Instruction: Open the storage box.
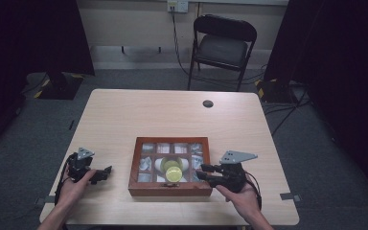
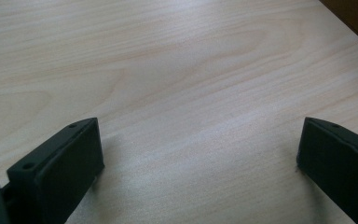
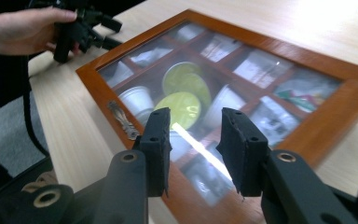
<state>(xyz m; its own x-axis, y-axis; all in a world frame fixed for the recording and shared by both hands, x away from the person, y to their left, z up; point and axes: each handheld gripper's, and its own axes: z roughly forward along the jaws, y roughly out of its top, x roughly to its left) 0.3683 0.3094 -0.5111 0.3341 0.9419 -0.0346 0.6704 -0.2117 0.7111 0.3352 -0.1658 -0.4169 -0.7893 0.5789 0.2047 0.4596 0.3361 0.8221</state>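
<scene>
Near the front edge of the table (image 1: pixel 124 108), slightly right of centre, sits a shallow wooden box with a glass lid (image 1: pixel 170 166); dividers split it into compartments holding white coffee capsules with yellow-green lids (image 3: pixel 182 105) and paper sachets. A small metal latch (image 3: pixel 123 122) shows at the middle of its near side.

I judge the box stiff and moderately heavy, with a fragile, slippery pane; the wooden frame or the latch is the safest place to take hold, never the glass.

The right gripper (image 1: pixel 205 172) hovers just above the box's near right corner, its jaws narrowed to a small gap with nothing between them. The left gripper (image 1: pixel 106 170) rests well to the left of the box, jaws spread wide over bare wood, holding nothing.

The tabletop is pale, smooth wood grain with a round cable grommet (image 1: pixel 208 103) near the far edge. Beyond it stands 1 dark folding chair (image 1: pixel 223 48) against a cream wall, on grey carpet, with black curtains on both sides.
</scene>
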